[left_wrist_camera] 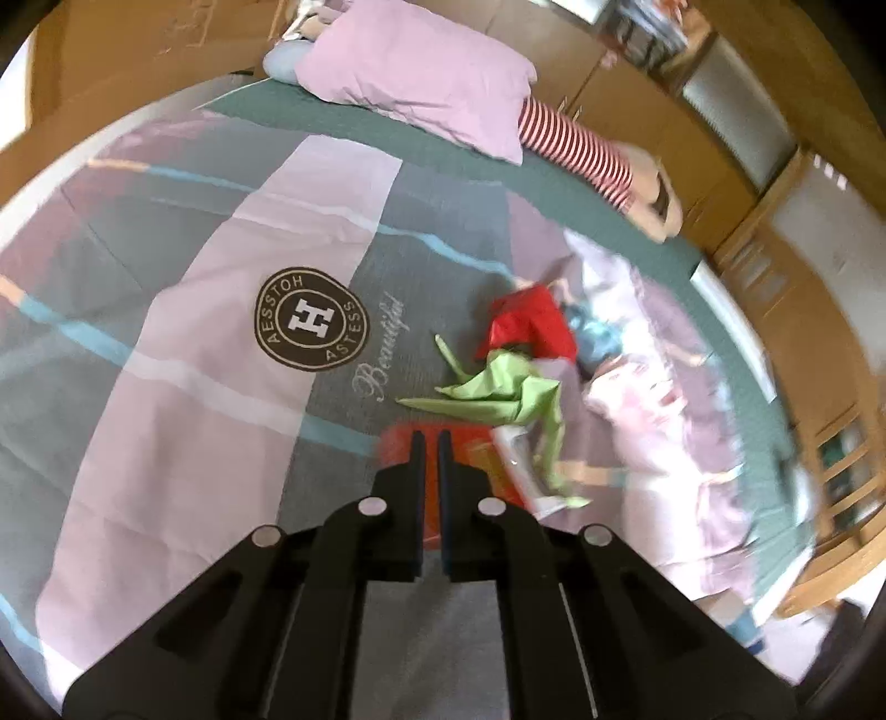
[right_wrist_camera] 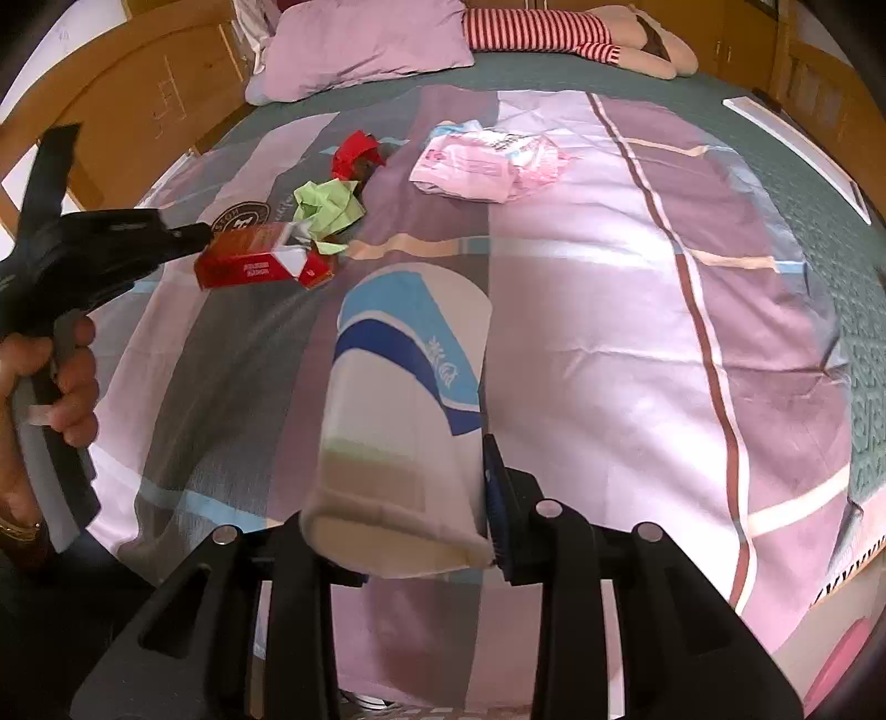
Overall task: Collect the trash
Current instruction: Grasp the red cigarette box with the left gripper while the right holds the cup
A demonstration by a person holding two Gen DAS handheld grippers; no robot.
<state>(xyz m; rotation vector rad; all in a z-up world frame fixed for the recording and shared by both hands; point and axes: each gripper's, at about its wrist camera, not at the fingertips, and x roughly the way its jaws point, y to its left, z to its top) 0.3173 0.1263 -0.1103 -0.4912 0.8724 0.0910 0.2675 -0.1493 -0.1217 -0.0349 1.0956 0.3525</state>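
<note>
Right wrist view: the red carton (right_wrist_camera: 260, 260) is pinched at its end by the left gripper (right_wrist_camera: 207, 235), jaws clamped nearly together on it, just above the bedspread (right_wrist_camera: 609, 332). It looks light, thin card, easily crushed; that end grip should do. Right gripper (right_wrist_camera: 398, 531) squeezes a paper cup (right_wrist_camera: 404, 404) near its rim, soft-walled too. Green paper (right_wrist_camera: 326, 207), red wrapper (right_wrist_camera: 357, 152) and pink packet (right_wrist_camera: 482, 166) lie beyond.

Red-and-white carton (right_wrist_camera: 260, 260), white cup (right_wrist_camera: 404, 410) with blue bands, crumpled green paper (right_wrist_camera: 326, 207), red wrapper (right_wrist_camera: 357, 149), pink packet (right_wrist_camera: 487, 166), lilac pillow (right_wrist_camera: 365, 44), pink-grey-teal striped bedspread (right_wrist_camera: 609, 332).
</note>
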